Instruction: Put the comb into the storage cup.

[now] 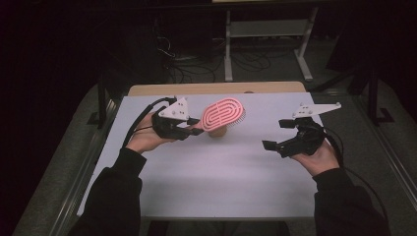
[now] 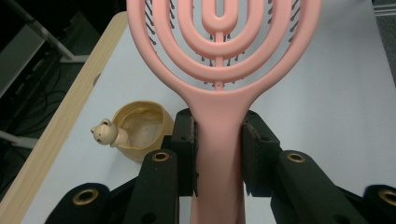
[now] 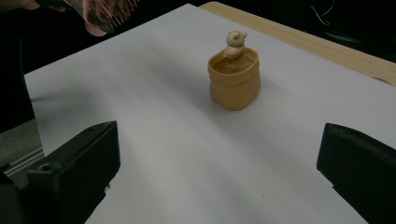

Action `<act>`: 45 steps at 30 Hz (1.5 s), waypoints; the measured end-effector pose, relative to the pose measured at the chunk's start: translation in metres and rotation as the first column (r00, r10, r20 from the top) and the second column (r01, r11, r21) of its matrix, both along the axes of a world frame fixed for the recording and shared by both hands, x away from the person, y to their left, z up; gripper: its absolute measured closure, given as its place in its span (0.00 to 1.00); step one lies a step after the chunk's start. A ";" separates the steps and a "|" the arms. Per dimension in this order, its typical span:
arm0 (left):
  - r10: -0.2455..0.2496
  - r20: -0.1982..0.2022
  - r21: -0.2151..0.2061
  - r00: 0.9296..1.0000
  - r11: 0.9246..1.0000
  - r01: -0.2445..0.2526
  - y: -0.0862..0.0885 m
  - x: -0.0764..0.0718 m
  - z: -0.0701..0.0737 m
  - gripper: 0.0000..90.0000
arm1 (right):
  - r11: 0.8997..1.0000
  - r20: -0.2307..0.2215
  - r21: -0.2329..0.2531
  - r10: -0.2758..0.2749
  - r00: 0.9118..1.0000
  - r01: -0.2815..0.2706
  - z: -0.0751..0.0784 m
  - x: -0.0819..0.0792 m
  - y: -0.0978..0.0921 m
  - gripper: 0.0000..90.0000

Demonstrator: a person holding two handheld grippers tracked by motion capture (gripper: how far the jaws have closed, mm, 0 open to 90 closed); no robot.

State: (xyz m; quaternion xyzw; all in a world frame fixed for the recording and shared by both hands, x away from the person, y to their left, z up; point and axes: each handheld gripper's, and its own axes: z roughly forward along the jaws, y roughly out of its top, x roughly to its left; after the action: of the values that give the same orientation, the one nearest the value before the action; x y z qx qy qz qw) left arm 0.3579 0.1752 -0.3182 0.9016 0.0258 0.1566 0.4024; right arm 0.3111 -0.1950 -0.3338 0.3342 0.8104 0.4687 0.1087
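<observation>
White-topped table [image 1: 211, 172] with wooden far edge, small tan bear-figured pot [image 3: 234, 77] upright on it.

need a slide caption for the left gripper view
Left gripper clamps the pink hairbrush by its handle above a tan bear-trimmed cup.

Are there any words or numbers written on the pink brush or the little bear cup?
No words or numbers can be read.
Pink brush, clamped in the left hand-held gripper: plain, no writing.
Little bear cup: plain, no label visible.
White table cover: blank.
</observation>
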 end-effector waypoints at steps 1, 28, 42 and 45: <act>0.001 0.002 0.000 1.000 1.000 -0.001 -0.001 0.000 0.000 0.78 | 1.000 -0.001 0.002 0.004 1.000 -0.004 0.001 0.001 0.002 0.00; 0.030 0.046 -0.084 0.999 0.996 -0.026 -0.031 0.001 -0.001 0.78 | 0.988 -0.035 0.152 0.036 0.999 -0.030 0.046 0.019 0.030 0.00; 0.035 0.049 -0.129 0.998 0.991 -0.029 -0.042 0.002 -0.003 0.78 | 0.969 -0.110 0.243 -0.017 0.994 0.043 0.055 0.035 0.034 0.01; 0.038 0.050 -0.144 0.998 0.989 -0.030 -0.044 0.002 -0.004 0.78 | 0.958 -0.131 0.279 -0.025 0.991 0.061 0.058 0.039 0.034 0.09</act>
State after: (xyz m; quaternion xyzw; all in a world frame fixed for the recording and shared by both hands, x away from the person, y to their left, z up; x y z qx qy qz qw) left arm 0.3601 0.1313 -0.3221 0.8653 0.0416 0.1849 0.4640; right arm 0.3497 -0.1613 -0.2759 0.3927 0.7331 0.5549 0.0189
